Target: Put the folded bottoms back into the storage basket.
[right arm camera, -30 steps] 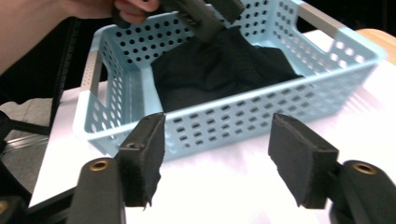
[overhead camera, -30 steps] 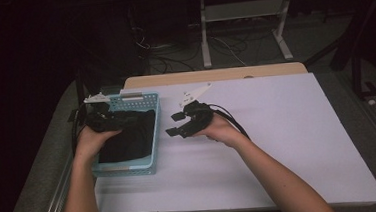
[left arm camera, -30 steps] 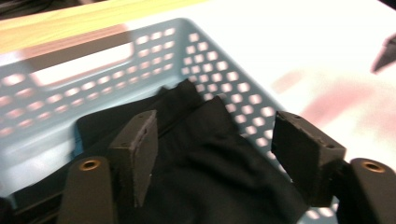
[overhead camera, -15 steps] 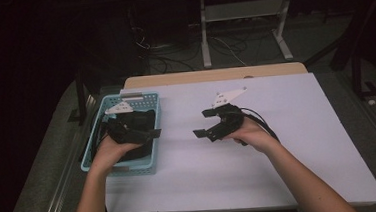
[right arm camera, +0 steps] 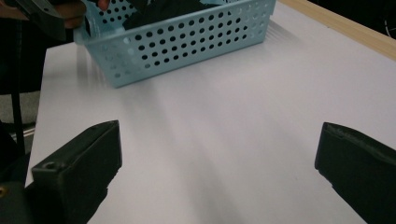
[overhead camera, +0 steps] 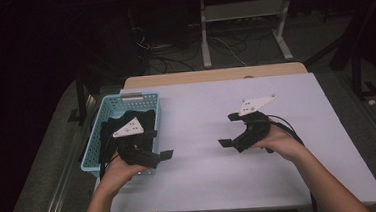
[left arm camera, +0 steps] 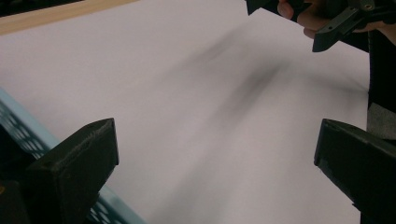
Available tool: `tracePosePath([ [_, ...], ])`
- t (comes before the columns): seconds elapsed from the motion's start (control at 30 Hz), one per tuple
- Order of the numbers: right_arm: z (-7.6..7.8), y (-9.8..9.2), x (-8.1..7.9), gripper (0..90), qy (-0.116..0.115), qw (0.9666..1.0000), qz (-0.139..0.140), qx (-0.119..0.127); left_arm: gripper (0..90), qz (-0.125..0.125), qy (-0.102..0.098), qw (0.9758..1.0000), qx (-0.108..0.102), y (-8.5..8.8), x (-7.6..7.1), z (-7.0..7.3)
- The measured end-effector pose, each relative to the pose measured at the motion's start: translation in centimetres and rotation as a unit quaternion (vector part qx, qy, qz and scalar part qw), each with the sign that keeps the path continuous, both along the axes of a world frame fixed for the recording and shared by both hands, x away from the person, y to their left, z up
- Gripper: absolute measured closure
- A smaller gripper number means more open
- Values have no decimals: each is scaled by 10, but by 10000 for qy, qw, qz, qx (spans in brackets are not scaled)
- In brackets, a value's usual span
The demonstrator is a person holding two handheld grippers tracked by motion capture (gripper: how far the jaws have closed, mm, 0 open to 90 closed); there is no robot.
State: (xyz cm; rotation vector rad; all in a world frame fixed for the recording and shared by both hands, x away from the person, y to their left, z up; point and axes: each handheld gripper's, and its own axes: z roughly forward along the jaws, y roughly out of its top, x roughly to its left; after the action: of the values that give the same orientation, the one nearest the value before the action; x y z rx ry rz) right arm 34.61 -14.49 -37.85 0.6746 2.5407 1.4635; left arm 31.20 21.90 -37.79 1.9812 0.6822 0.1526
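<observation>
Table: white top (overhead camera: 201, 185) with a wooden strip along the far edge; bare between the two grippers.
Basket: light blue, perforated walls (overhead camera: 151, 99), standing at the left edge of the table, near the far corner. In the right gripper view its long wall (right arm camera: 187, 44) faces the camera across bare table.
Cloth: black fabric (overhead camera: 108, 129) lying inside the basket, filling much of it and hanging over the left rim. Not held by either gripper.
Left gripper: (overhead camera: 159, 144) over the near right corner of the basket, held in the person's left hand (overhead camera: 116, 172), pointing right across the table. In its own view the gripper (left arm camera: 217, 154) looks over the white top, with the blue basket rim at the lower left.
Left gripper jaws: spread wide, having just been opening; nothing between them, only table surface behind.
Right gripper: (overhead camera: 227, 129) over the open table, well to the right of the basket, held in the person's right hand (overhead camera: 278, 140), pointing left toward the basket. A black cable loops from it over the table. In its own view the gripper (right arm camera: 219, 154) faces the basket.
Right gripper jaws: spread wide, having just been opening; nothing between them.
Spacing: the two grippers face each other, well apart, neither touching the cloth.
Image quality: both gripper views show slight blur on the table surface.
</observation>
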Motion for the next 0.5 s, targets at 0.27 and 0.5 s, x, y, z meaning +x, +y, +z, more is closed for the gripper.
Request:
tracePosePath([
  [0.27, -5, -34, -19, 9, 16, 9998, -183, 39, 0, -207, -89, 9997, -82, -1, -4, -4],
  [0.5, -12, -62, -33, 9, -22, 9990, -454, 29, 0, -304, -25, 9993, -193, 1, -3, -6],
])
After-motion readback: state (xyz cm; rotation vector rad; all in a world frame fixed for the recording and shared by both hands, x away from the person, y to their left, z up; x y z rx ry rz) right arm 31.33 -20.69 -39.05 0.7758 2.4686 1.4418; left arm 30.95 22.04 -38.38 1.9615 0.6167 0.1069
